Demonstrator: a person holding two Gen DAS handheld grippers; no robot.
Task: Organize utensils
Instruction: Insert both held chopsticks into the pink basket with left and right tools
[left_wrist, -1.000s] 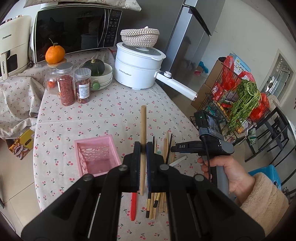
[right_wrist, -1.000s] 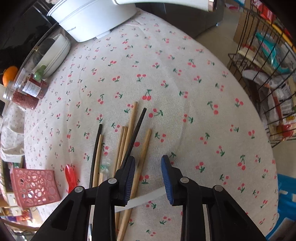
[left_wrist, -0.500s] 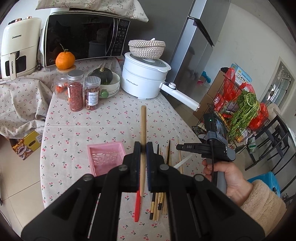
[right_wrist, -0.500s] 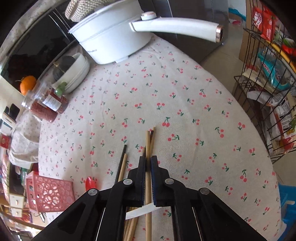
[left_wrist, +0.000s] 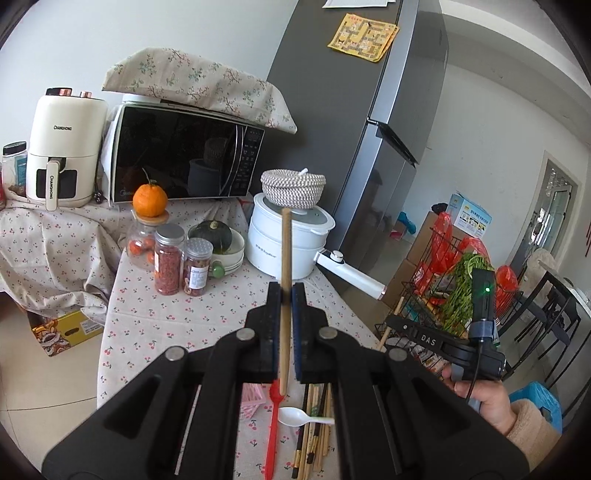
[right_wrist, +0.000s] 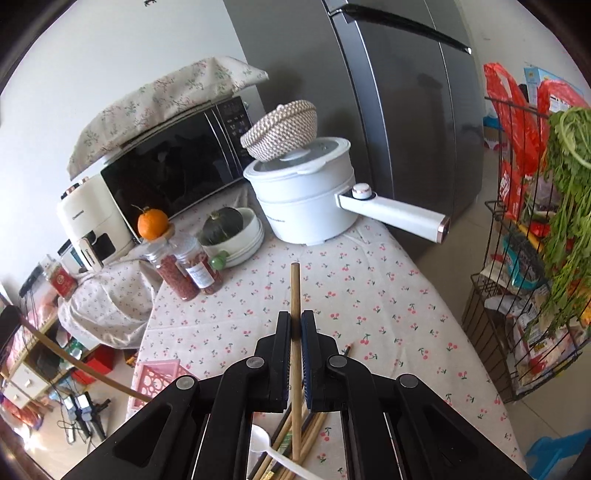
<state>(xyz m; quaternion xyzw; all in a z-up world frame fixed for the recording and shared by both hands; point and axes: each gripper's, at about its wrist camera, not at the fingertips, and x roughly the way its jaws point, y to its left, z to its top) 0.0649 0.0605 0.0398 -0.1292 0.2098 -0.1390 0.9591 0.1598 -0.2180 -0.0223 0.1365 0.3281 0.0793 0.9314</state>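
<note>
Gripping 1 wooden chopstick (left_wrist: 285, 280) between closed pads, the left gripper (left_wrist: 286, 295) holds it raised above the table (left_wrist: 207, 317), its tip pointing up toward the white electric pot (left_wrist: 286, 240). The right gripper (right_wrist: 295, 325) is likewise clamped on a second wooden chopstick (right_wrist: 294, 314), which runs forward from between its pads over the cherry-print cloth. In the left wrist view the right gripper shows at the right, past the table's edge and in front of the wire rack (left_wrist: 443, 295).

Below both grippers the remaining chopsticks (left_wrist: 314, 435) lie in a loose bunch near the table's near edge, with a white plastic spoon (left_wrist: 295, 416) lying across them and a red plastic fork (left_wrist: 272, 424) just beside them on the left. The pink plastic basket (right_wrist: 157, 380) sits to the left of the bunch, near the table's left edge; its inside is mostly hidden. The middle of the table is bare cloth between the bunch and the far row: 2 spice jars (left_wrist: 181, 262), a bowl (left_wrist: 232, 254) holding a dark green squash (left_wrist: 214, 234), and the pot, whose long handle (right_wrist: 395, 214) reaches out over the right edge toward the refrigerator (right_wrist: 406, 110)
</note>
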